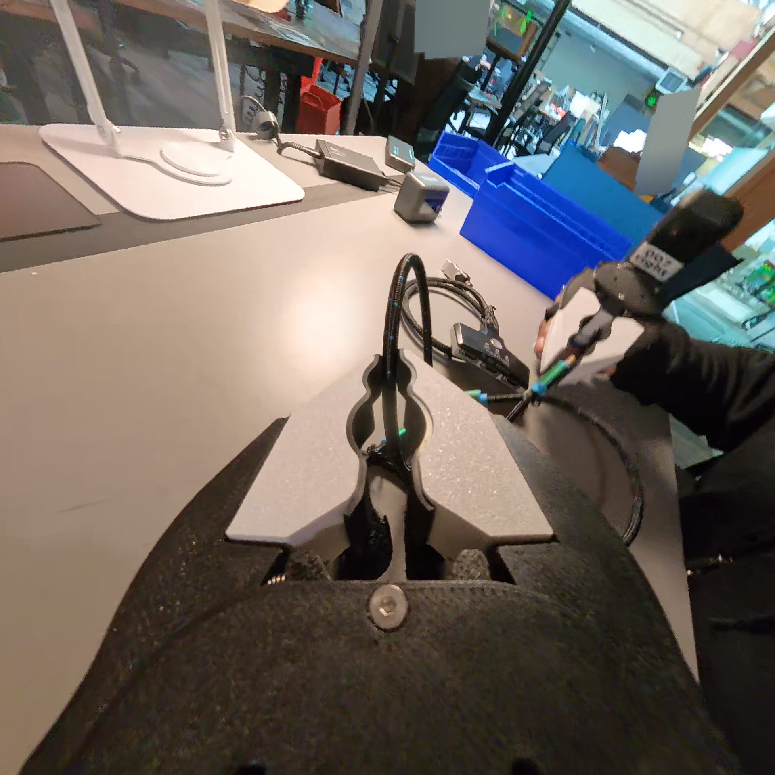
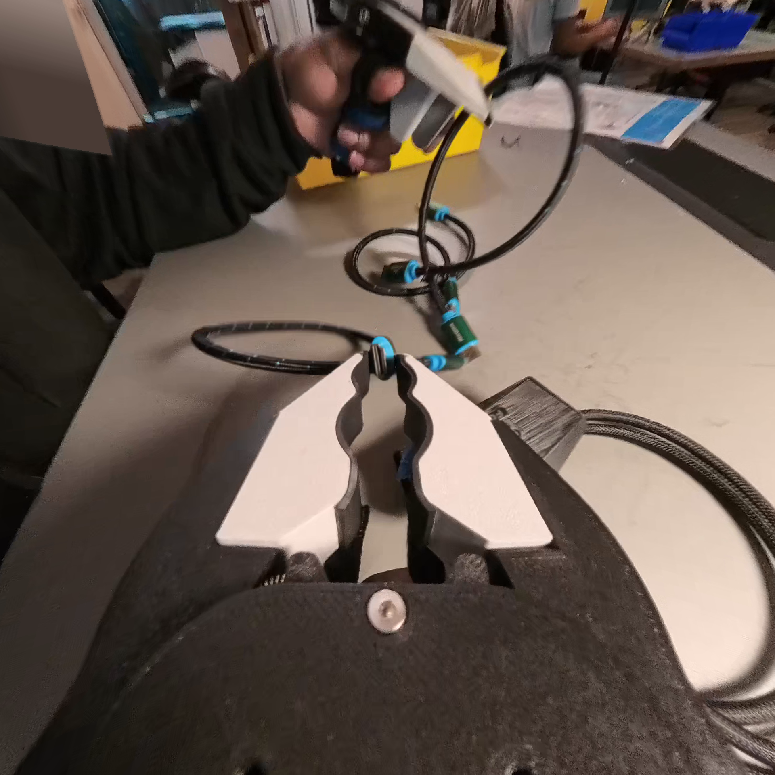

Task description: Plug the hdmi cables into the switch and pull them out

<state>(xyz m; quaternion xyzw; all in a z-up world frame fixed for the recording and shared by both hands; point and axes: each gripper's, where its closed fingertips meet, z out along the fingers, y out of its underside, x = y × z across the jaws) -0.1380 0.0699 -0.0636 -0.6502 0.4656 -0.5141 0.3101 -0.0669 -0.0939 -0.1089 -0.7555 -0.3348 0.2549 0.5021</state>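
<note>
Currently, on my left, the left gripper is raised above the grey table with its two grey fingers closed on a black braided HDMI cable. That cable arches up out of the fingertips and drops back toward the table. From the right wrist view the same gripper appears lifted and blurred, with the cable hanging from it in a wide loop.

Moving right, the switch, a small dark box, lies on the table near the edge, beside a bundled coil of cable. Further right, the right gripper has its white fingers pinched on a plug with a blue collar, at the very tips.

I judge the cables light but springy: the braid holds its curve and will push back when bent. The plugs are rigid and give the surest hold, best taken across the flat sides just behind the metal end. The light switch may slide when a plug is pushed into it or pulled out.

Only the left wrist view shows the switch face and blue bins beyond the table. Only the right wrist view shows the spare green plugs lying loose on the table, a coiled cable, and a yellow box behind them.
</note>
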